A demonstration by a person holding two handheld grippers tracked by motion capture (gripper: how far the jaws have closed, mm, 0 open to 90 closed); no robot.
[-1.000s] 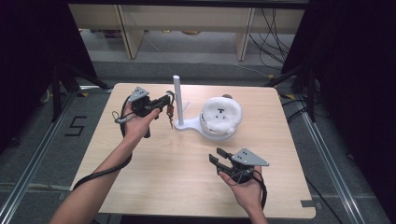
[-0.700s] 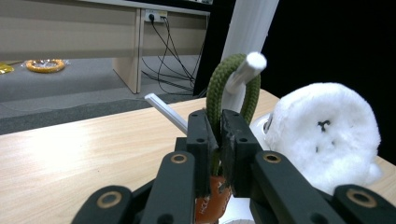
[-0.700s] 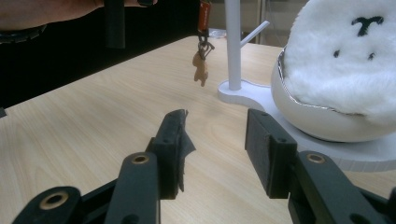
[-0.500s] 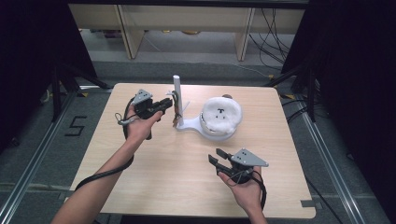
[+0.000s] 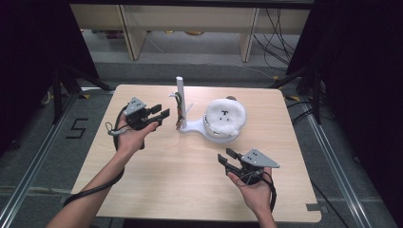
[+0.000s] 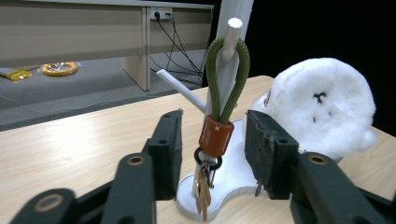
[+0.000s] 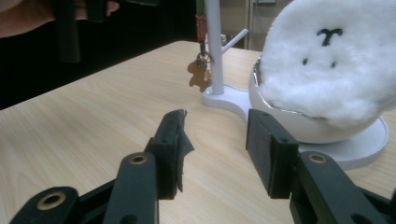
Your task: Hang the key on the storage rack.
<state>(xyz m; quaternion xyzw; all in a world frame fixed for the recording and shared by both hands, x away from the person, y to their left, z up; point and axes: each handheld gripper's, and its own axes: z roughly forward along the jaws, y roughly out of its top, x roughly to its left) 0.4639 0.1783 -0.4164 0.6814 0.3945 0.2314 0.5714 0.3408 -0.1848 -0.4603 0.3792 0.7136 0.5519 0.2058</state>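
The worktop (image 5: 190,171) is pale wood-grain laminate with a smooth, matt face. The stand (image 6: 232,177) looks like white plastic, smooth with a faint sheen. On its peg hangs a keyring (image 6: 215,135): an olive woven cord loop, a glossy orange-brown collar, dark metal rings. The round toy (image 6: 322,105) is white fluffy plush. The left gripper (image 6: 212,140) carries matt black pads (image 6: 266,149), slightly rough at the edges.

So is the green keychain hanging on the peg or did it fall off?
On. The green loop hangs over the white peg, with no pad touching it between the left gripper's just-opened jaws.
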